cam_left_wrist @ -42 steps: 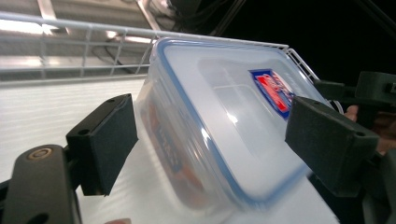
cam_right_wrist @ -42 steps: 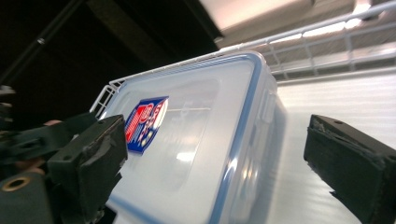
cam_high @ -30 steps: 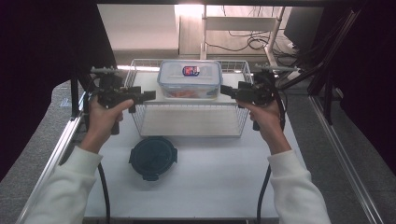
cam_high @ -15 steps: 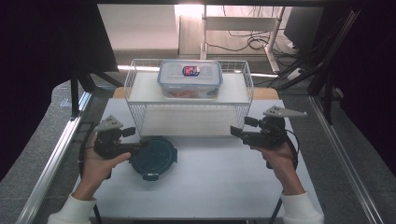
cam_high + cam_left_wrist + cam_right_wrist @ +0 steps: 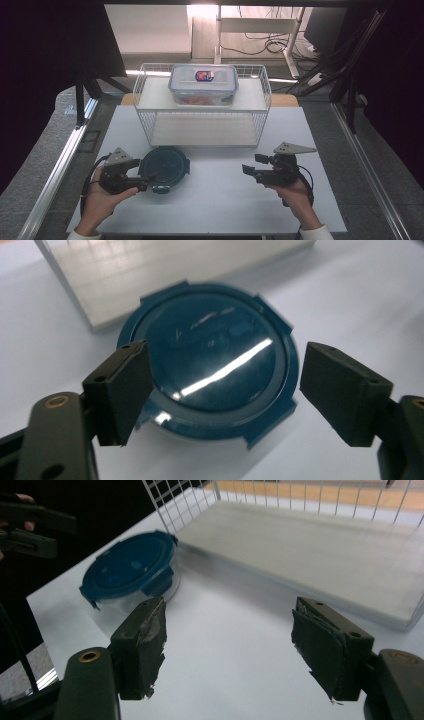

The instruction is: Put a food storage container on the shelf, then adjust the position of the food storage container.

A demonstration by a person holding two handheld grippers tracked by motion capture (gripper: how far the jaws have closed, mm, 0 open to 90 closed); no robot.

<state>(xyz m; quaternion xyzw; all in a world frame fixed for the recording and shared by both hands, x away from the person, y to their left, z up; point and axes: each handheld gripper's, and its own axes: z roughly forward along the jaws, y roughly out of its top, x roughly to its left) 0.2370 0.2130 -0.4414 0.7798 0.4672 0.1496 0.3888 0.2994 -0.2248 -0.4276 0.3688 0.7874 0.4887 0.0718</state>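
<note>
Dark blue plastic, round, with clip tabs around the rim: the lidded container is sitting on the white table, just in front of the wire rack, roughly at 7 o'clock from the rack's middle. Left gripper is hanging right at the container's 9 o'clock edge, jaws spread wide and having just been opening a bit more. In the left gripper view the container is showing between the two black pads, but they aren't pressing on it.

Right gripper is sitting off at the container's 3 o'clock, well apart from it, pointing toward it. Its jaws are standing wide too, having just been closing a little, with nothing between them but bare table.

Up on the rack's top shelf, at 12 o'clock from the blue one, a clear rectangular box with a labelled lid is resting.
</note>
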